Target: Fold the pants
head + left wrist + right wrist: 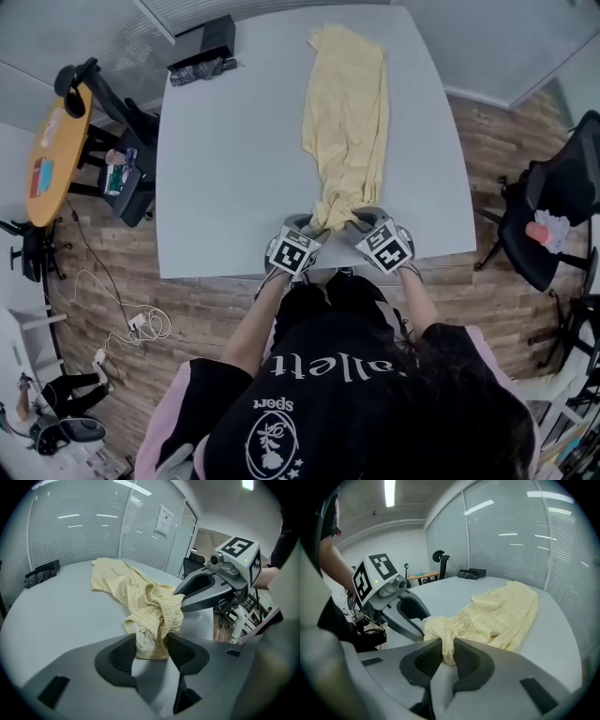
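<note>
Pale yellow pants (347, 122) lie lengthwise on the grey table (225, 169), legs stretching to the far edge. Their near end is bunched at the table's front edge. My left gripper (314, 228) holds that bunched end from the left, and in the left gripper view the thick fold of cloth (150, 620) fills the gap between the pads of the left gripper (151, 651). My right gripper (354, 225) sits close beside it. In the right gripper view, the right gripper (447, 656) pinches a thin fold of the pants (497, 616).
A black box (202, 49) sits at the table's far left corner. A black chair (127, 159) and an orange round table (52, 155) stand to the left. Another chair (553, 225) is on the right, and a cable (141, 323) lies on the wooden floor.
</note>
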Available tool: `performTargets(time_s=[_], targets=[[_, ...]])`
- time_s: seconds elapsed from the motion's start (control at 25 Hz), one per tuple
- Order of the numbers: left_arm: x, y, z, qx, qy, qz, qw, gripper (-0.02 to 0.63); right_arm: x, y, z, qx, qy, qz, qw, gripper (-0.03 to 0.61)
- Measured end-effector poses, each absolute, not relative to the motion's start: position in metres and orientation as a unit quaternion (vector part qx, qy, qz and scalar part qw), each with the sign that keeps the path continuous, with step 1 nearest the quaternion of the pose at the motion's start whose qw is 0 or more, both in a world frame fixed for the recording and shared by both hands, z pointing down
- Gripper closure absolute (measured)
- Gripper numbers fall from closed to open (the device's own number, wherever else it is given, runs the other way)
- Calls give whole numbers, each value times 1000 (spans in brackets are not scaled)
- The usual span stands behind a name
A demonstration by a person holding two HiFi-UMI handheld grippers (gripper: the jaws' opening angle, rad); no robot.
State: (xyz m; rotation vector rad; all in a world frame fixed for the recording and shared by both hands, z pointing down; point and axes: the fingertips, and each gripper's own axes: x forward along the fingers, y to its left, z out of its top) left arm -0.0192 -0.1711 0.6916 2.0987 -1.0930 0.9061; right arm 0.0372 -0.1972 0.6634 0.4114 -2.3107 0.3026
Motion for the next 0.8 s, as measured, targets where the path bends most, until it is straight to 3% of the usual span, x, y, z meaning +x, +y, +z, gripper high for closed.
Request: performTargets(time_s=[0.08, 0.16, 0.48, 0.8], targets=[[-14, -170, 689, 803, -395, 350, 275, 459, 36, -196, 658, 172, -905, 130, 368, 512], [-10, -168, 682, 813, -381, 362, 249, 499, 37, -196, 653, 184, -904, 134, 362, 515], [-20, -166, 615, 851, -386, 303, 188, 518, 41, -196, 608, 240, -914, 165, 283, 518], [-20, -160, 541, 887, -348, 295, 78, 526, 40, -186, 553, 274, -921, 157, 229, 525]])
